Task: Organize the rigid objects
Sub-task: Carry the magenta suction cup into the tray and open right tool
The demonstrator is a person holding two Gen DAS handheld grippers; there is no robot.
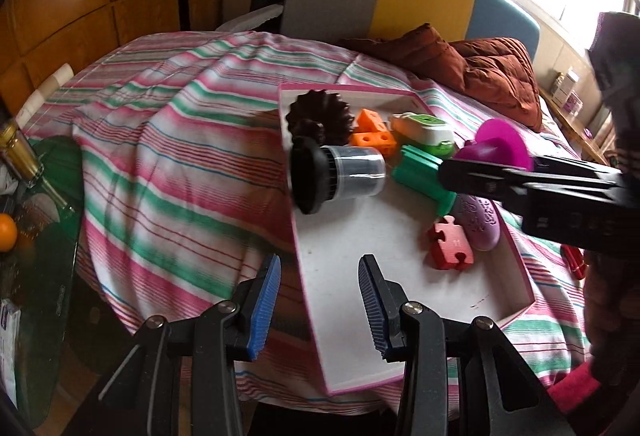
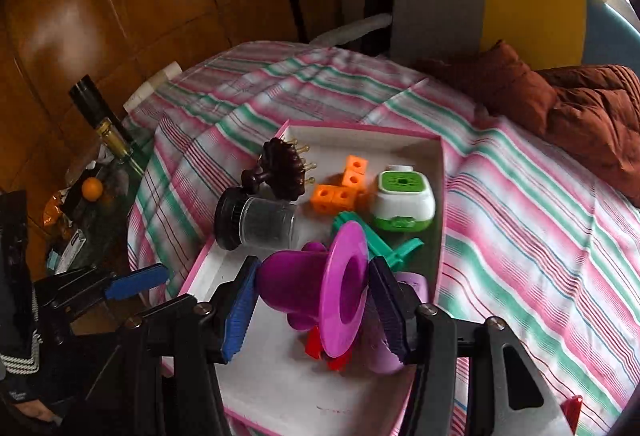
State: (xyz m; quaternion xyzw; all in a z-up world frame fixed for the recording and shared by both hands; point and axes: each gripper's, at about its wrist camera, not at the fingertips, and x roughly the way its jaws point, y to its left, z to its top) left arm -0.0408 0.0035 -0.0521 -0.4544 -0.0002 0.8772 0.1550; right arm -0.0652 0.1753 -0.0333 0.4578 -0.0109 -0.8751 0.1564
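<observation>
My right gripper point(image 2: 316, 304) has its jaws pinching the magenta funnel point(image 2: 320, 288) above the near part of the tray point(image 2: 438, 172); my left gripper point(image 1: 320, 304) hangs over the tray's near left rim, jaws spread, nothing between them; the tray sits on the striped bed point(image 1: 160, 156).

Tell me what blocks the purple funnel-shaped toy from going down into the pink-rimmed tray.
The right gripper holds the purple toy above the tray. Directly beneath it lie a red puzzle piece and a lilac oval piece. The bare tray floor nearer the camera looks free.
</observation>
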